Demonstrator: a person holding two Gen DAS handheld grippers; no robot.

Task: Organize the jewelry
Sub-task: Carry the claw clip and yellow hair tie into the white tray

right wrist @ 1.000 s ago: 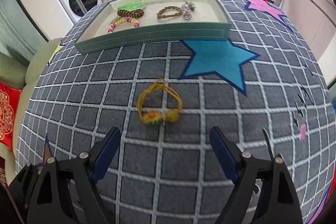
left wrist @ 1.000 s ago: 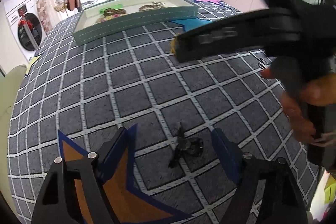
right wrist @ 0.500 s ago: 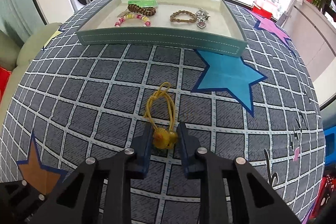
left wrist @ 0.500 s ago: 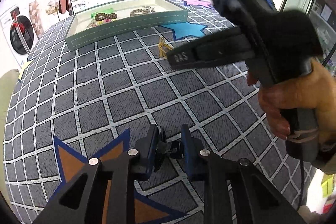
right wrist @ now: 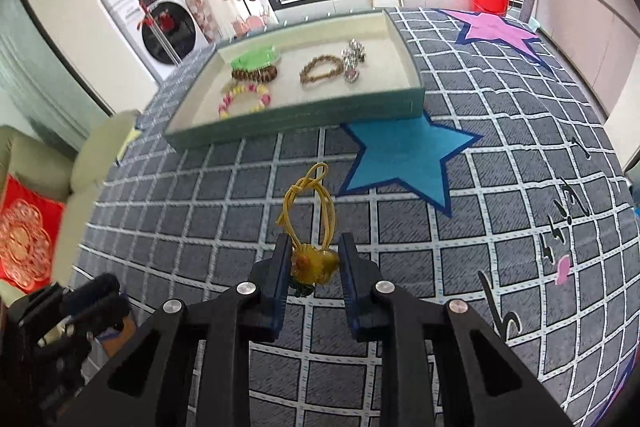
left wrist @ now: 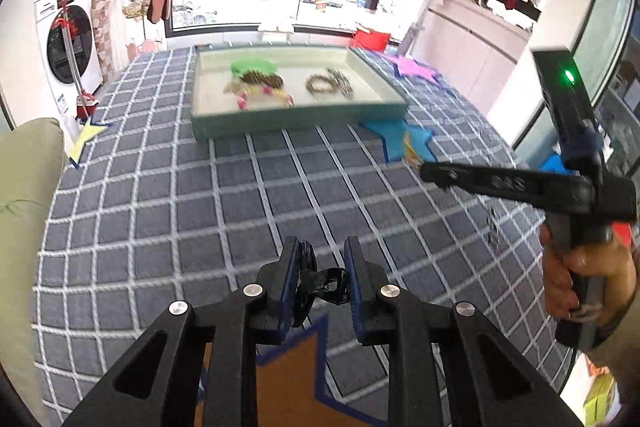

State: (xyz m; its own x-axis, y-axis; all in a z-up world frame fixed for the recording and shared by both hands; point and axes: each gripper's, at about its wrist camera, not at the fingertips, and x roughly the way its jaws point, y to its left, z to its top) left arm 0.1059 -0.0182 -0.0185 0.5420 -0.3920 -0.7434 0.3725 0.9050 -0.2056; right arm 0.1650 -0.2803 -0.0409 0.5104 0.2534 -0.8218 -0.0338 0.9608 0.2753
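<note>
My left gripper [left wrist: 322,277] is shut on a small black hair tie [left wrist: 326,283] and holds it above the rug. My right gripper [right wrist: 314,263] is shut on a yellow hair tie with amber beads [right wrist: 314,265]; its yellow loop [right wrist: 310,201] sticks out ahead. The right gripper also shows in the left wrist view [left wrist: 430,171], with a bit of yellow at its tip. The green jewelry tray [right wrist: 296,119] lies ahead, also in the left wrist view [left wrist: 296,121]. It holds several bracelets, a green comb [right wrist: 254,59] and a silver piece [right wrist: 352,61].
A grey grid rug with a blue star [right wrist: 404,153], a pink star [right wrist: 496,29] and an orange star [left wrist: 296,375] covers the floor. A washing machine [right wrist: 168,31] stands at the back left. A pale sofa [left wrist: 24,227] with a red cushion [right wrist: 24,243] is on the left.
Both grippers closed, the left on the black hair tie and the right on the yellow one, then lifted off the rug. Both views now face the tray more directly.
</note>
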